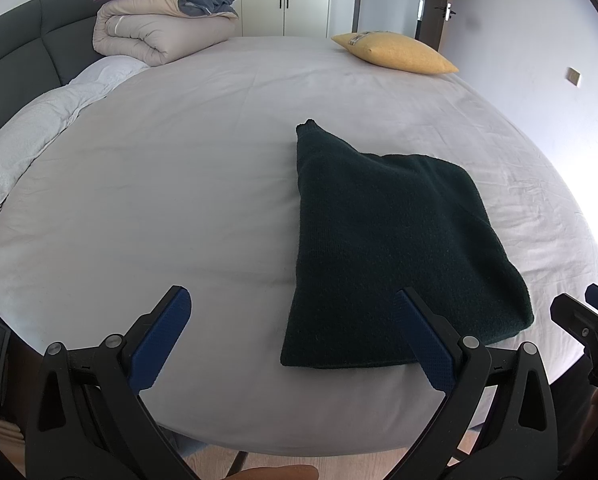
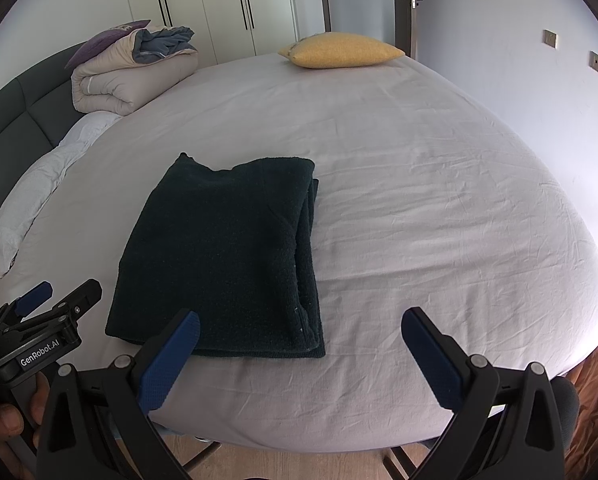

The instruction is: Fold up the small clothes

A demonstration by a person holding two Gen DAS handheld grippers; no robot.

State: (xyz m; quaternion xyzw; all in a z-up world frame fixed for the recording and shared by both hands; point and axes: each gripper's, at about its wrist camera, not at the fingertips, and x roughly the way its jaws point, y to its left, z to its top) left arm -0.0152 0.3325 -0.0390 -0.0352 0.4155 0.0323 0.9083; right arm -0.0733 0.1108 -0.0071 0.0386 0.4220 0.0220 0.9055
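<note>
Dark sweater (image 2: 223,256) folded flat on bed (image 2: 419,200); left gripper (image 1: 295,332), right gripper (image 2: 299,348) both spread apart, empty.

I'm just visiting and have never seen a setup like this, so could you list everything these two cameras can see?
Folded garment: one, dark green knit, near edge of the bed, touching neither tongs.
Bed sheet: one, pale grey, covering the bed.
Cushion: one, yellow, far end of the bed.
Rolled duvet: one, beige with blue-grey lining, by the headboard, a purple cushion on top.
Pillow: one, white, along the headboard side.
Headboard: one, dark grey, padded.
Wardrobe: white doors, black handles, back wall.
Door: one, dark-framed, far right.
Left tongs: black with blue pads, open, empty.
Right tongs: same, open, empty.
</note>
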